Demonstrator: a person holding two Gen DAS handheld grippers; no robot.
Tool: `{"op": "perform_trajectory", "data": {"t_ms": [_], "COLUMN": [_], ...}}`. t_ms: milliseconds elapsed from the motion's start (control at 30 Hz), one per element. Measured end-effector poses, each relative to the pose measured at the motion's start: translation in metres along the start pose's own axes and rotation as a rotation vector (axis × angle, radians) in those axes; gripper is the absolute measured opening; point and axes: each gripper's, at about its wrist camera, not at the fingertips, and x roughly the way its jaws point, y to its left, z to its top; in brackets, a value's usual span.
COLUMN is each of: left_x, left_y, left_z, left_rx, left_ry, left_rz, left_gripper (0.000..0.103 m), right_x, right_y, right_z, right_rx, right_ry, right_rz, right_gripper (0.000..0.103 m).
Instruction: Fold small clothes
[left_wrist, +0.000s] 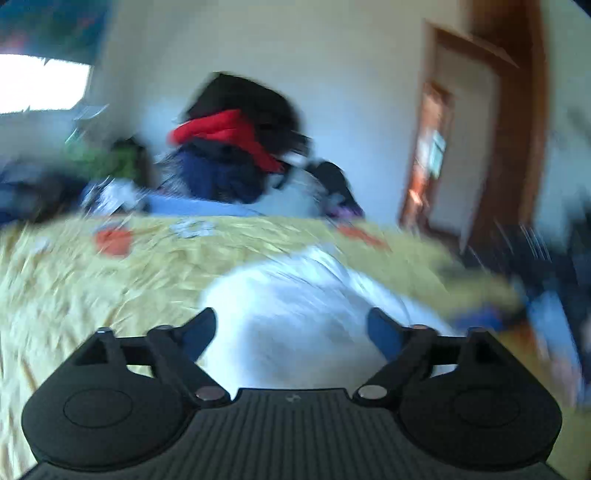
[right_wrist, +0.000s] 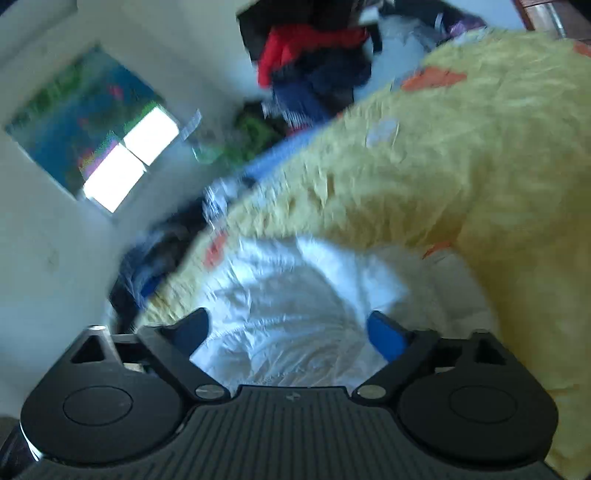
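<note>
A white garment (left_wrist: 295, 314) is seen crumpled on the yellow bedspread (left_wrist: 92, 280), just ahead of both claws. The left claw (left_wrist: 291, 332) and right claw (right_wrist: 291, 332) are spread, gripping nothing. It is judged light, limp and thin; an edge or corner should be pinched.

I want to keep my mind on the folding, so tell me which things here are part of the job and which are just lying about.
Part of the job:
white garment on the yellow bedspread
left gripper, open
right gripper, open

Lying about:
pile of clothes at the far side, with something red in it
wooden door
window
</note>
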Motion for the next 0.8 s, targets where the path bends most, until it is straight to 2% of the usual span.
{"op": "perform_trajectory", "data": {"t_ms": [100,167,267,333,433,467,500,533,567,600,633,733,800], "left_x": [0.031,0.05,0.076,0.092,0.105,0.106,0.106,0.105,0.1,0.098,0.092,0.076,0.058], "left_y": [0.053,0.069,0.077,0.077,0.077,0.077,0.075,0.07,0.063,0.061,0.057,0.064,0.076], "left_z": [0.007,0.003,-0.005,-0.014,-0.023,-0.024,-0.022,-0.018,-0.017,-0.013,-0.015,-0.003,0.012], "left_rx": [-0.308,-0.39,-0.485,-0.571,-0.622,-0.638,-0.617,-0.571,-0.527,-0.501,-0.486,-0.472,-0.448], "left_ry": [0.159,0.221,0.317,0.407,0.437,0.44,0.44,0.437,0.429,0.422,0.419,0.398,0.356], "left_rz": [0.011,0.015,-0.086,-0.185,-0.209,-0.21,-0.202,-0.194,-0.183,-0.182,-0.183,-0.164,-0.153], "left_gripper": [0.095,0.095,0.095,0.096,0.096,0.093,0.09,0.083,0.075,0.072,0.068,0.065,0.065], "right_x": [-0.008,-0.001,0.021,0.029,0.04,0.044,0.047,0.051,0.055,0.055,0.055,0.057,0.058], "right_y": [-0.023,-0.043,-0.064,-0.066,-0.06,-0.056,-0.048,-0.042,-0.037,-0.034,-0.029,-0.007,0.009], "right_z": [0.006,0.008,0.006,0.001,-0.006,-0.009,-0.013,-0.016,-0.019,-0.021,-0.023,-0.027,-0.026], "right_rx": [-0.018,0.039,0.128,0.138,0.13,0.111,0.082,0.051,0.042,0.044,0.045,0.034,0.015], "right_ry": [0.037,0.075,0.168,0.175,0.182,0.192,0.204,0.224,0.242,0.244,0.239,0.239,0.256], "right_rz": [-0.099,-0.136,-0.115,-0.036,0.021,0.033,0.038,0.039,0.041,0.043,0.05,0.098,0.149], "right_gripper": [0.101,0.101,0.098,0.102,0.1,0.095,0.092,0.089,0.08,0.071,0.069,0.062,0.058]}}
